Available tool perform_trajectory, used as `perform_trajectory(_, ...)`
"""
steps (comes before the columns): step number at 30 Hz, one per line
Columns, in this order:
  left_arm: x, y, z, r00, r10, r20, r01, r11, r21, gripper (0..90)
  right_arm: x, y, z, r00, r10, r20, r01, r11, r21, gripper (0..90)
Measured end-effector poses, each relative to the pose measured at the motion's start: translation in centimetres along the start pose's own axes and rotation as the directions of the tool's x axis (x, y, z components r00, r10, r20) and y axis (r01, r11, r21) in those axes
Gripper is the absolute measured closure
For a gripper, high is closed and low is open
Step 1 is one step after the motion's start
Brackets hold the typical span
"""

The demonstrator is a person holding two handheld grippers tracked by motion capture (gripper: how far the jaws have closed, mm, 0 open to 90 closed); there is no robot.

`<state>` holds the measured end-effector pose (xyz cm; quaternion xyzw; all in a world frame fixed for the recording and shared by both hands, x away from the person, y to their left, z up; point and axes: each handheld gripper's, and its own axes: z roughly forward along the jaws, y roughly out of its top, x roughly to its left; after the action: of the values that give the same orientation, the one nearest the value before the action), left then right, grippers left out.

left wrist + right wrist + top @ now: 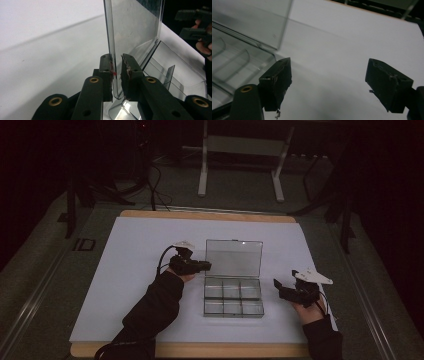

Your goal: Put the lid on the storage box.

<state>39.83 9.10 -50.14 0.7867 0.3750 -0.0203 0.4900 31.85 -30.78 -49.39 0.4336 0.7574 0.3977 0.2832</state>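
Two tools on my feed | left tool [200, 265] clenched on clear box [233, 299] lid edge, lid [234, 257] upright | right tool [282, 287] released beside box | white sheet [135, 250] over wooden table [200, 350] | dark room, white frame legs [202, 170] behind.

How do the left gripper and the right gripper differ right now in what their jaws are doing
The left gripper has its jaws nearly together, straddling the side edge of the upright clear lid; the right gripper has its jaws wide apart with nothing between them. The left gripper sits at the lid, the right one beside the compartment box, apart from it. Both have black jaws and are hand-held.
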Motion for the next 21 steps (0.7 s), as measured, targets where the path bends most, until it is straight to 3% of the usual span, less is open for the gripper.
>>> perform_trajectory(7,-0.2,-0.3,-0.1,0.9994,0.035,-0.005,-0.036,0.9991,-0.023,81.7,1.0,2.6,1.4,0.997,-0.014,-0.076,0.012,1.0,-0.022,26.6)
perform_trajectory(8,-0.2,-0.5,-0.2,0.999,0.046,0.0,-0.046,0.9984,-0.034,81.9,1.3,3.4,2.0,0.9934,-0.004,-0.115,0.001,1.0,-0.026,33.8)
perform_trajectory(10,-0.2,-0.5,-0.2,0.9988,0.049,-0.001,-0.049,0.9982,-0.036,82.1,1.4,3.7,2.2,0.9915,0.003,-0.13,-0.007,1.0,-0.028,34.3)
perform_trajectory(12,-0.2,-0.5,-0.2,0.9988,0.049,-0.005,-0.049,0.9982,-0.035,82.1,1.6,4.3,3.1,0.9882,0.015,-0.152,-0.019,1.0,-0.025,41.3)
perform_trajectory(21,-0.4,-0.6,-0.3,0.9965,0.082,-0.016,-0.083,0.9958,-0.039,82.0,2.3,4.9,4.5,0.9812,0.01,-0.193,-0.011,1.0,-0.004,57.8)
